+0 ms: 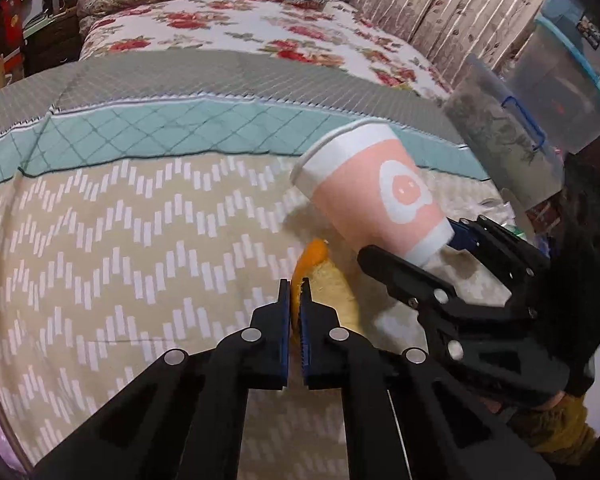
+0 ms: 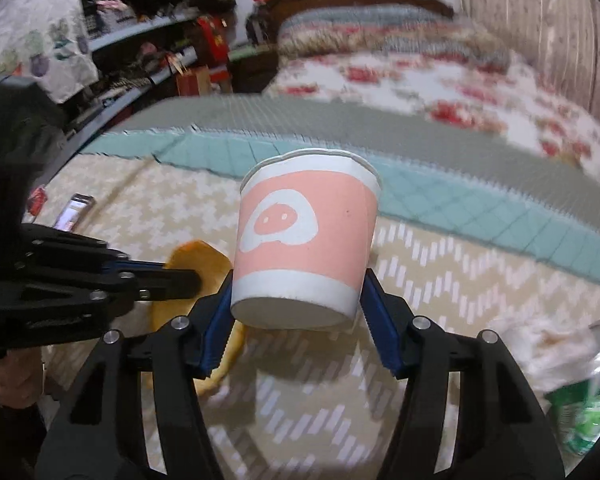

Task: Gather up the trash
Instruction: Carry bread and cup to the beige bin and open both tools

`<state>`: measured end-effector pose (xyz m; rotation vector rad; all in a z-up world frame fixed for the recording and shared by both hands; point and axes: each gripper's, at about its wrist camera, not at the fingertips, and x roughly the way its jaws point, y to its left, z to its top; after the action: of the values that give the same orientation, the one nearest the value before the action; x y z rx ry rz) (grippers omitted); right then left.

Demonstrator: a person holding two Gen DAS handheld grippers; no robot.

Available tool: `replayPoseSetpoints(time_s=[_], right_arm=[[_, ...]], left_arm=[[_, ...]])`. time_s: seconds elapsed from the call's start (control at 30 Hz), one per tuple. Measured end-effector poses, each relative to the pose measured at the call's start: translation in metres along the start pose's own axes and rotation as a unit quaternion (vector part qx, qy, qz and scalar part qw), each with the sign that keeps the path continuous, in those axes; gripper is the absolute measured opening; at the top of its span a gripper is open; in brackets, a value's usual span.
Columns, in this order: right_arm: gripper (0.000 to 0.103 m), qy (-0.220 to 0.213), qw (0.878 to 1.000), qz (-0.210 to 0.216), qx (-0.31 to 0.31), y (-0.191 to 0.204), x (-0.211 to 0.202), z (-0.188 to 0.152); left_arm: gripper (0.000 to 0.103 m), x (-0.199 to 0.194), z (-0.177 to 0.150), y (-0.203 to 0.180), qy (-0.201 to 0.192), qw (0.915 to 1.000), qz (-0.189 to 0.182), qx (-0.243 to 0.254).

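The left gripper (image 1: 295, 292) is pressed together on an orange peel (image 1: 332, 288), which is pinched by its edge just above the zigzag-patterned bed cover (image 1: 120, 240). The right gripper (image 2: 296, 300) is closed on the base of a pink paper cup (image 2: 306, 236) (a white cartoon face is printed on its side), with one blue pad against each side of the white bottom band. The cup is held clear of the cover, its rim tilted toward the teal quilted strip (image 1: 160, 128). The peel is seen just beside the cup's base. A phone (image 2: 74, 212) is seen near the cover's left edge, and crumpled wrappers (image 2: 572, 392) near its right edge.
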<state>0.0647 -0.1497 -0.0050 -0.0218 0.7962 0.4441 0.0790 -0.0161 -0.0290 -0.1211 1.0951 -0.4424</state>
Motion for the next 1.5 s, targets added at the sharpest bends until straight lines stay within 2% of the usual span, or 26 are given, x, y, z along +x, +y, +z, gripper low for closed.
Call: replayPoseSetpoints(time_s=[0.17,0.23,0.43,0.5,0.63,0.77,0.93,1.03,1.17,1.27,1.37,1.4,1.43,1.5], right_arm=[[0.061,-0.074,0.997,0.001,0.004,0.004,-0.060,-0.014],[0.061,-0.088,0.996,0.005,0.015,-0.001,-0.079,-0.025],[0.061,-0.077,0.994,0.007,0.078,-0.038,-0.107,-0.065],[0.061,-0.090,0.991,0.005,0.101,-0.053,-0.121,-0.079],[0.061,-0.134,0.979,-0.028,0.148,-0.092,-0.158,-0.099],[0.061,-0.167,0.960,-0.088,0.206,-0.148,-0.197,-0.123],[0.061,-0.174,0.935,-0.159,0.266,-0.219,-0.226,-0.155],[0.061,-0.161,0.919,-0.182,0.311,-0.267,-0.233,-0.176],[0.062,-0.151,0.901,-0.190,0.360,-0.323,-0.233,-0.194],[0.062,-0.144,0.894,-0.192,0.379,-0.354,-0.231,-0.202],[0.067,-0.130,0.893,-0.189,0.387,-0.378,-0.221,-0.201],[0.079,-0.122,0.891,-0.197,0.390,-0.387,-0.219,-0.203],[0.086,-0.118,0.887,-0.208,0.394,-0.392,-0.217,-0.204],[0.086,-0.122,0.879,-0.216,0.407,-0.398,-0.218,-0.207]], left_arm=[[0.004,-0.027,0.007,-0.017,-0.022,0.9991,-0.035,0.004],[0.004,-0.036,0.011,-0.030,-0.032,0.9983,-0.045,0.015],[0.004,-0.029,0.024,-0.076,-0.022,0.9964,-0.056,0.059],[0.004,-0.023,0.028,-0.094,-0.013,0.9954,-0.060,0.074],[0.004,-0.008,0.041,-0.150,-0.002,0.9901,-0.073,0.120],[0.004,0.009,0.053,-0.217,0.004,0.9810,-0.091,0.171],[0.004,0.051,0.073,-0.315,0.031,0.9653,-0.116,0.232],[0.004,0.080,0.082,-0.364,0.037,0.9577,-0.115,0.261],[0.004,0.125,0.094,-0.417,0.054,0.9518,-0.112,0.280],[0.004,0.159,0.100,-0.448,0.067,0.9486,-0.101,0.292],[0.005,0.191,0.103,-0.475,0.073,0.9461,-0.091,0.302],[0.008,0.205,0.103,-0.485,0.073,0.9442,-0.082,0.310],[0.020,0.213,0.102,-0.490,0.077,0.9441,-0.072,0.313],[0.023,0.228,0.103,-0.495,0.086,0.9457,-0.057,0.308]])
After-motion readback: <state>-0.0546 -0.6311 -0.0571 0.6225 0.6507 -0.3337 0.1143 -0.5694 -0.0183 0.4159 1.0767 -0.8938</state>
